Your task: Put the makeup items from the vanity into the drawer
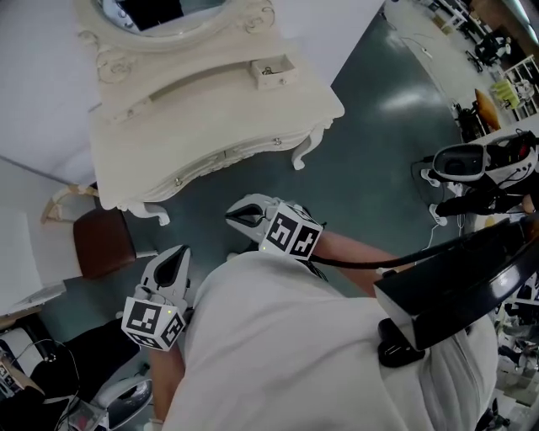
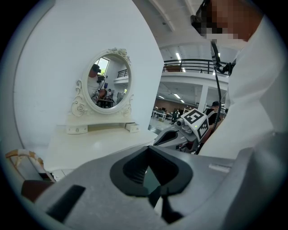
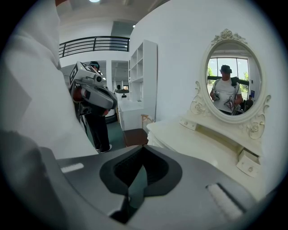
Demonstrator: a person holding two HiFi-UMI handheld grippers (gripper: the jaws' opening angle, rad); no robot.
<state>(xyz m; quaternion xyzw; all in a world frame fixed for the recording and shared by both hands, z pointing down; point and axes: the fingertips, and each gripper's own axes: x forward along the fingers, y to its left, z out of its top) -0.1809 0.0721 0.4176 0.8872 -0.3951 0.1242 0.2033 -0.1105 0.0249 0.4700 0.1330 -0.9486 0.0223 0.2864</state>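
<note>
Vanity: the cream vanity (image 1: 210,109) stands well ahead of the person. Its oval mirror (image 1: 160,13) is at the far edge.
Makeup items: none shows on the vanity top in the head view or in either gripper view, and the top reads bare. That fits items already put away in a drawer, or items lying somewhere these views miss.
Drawers: the small drawer (image 1: 274,71) on the vanity top, beside the mirror base, seems pulled slightly out. What it holds is too small to tell. The long front drawers (image 1: 227,156) under the vanity top look pushed in.
Left gripper: the left gripper (image 1: 175,255) is held well back from the vanity, near the person's body. Its jaws are together at the tips with nothing between them.
Right gripper: the right gripper (image 1: 237,217) is also short of the vanity's front edge. Its jaws are together and it carries nothing.
Handling: with no item in view, this is a judgement only. Such pieces are likely light, hard-shelled and slick, and tube-shaped ones may roll. A gentle hold across the middle of the body should suit them.
Writing: no brand or label can be read. The gripper cubes carry only black-and-white square patterns.
Beside: a brown stool (image 1: 103,242) sits at the vanity's left end.
</note>
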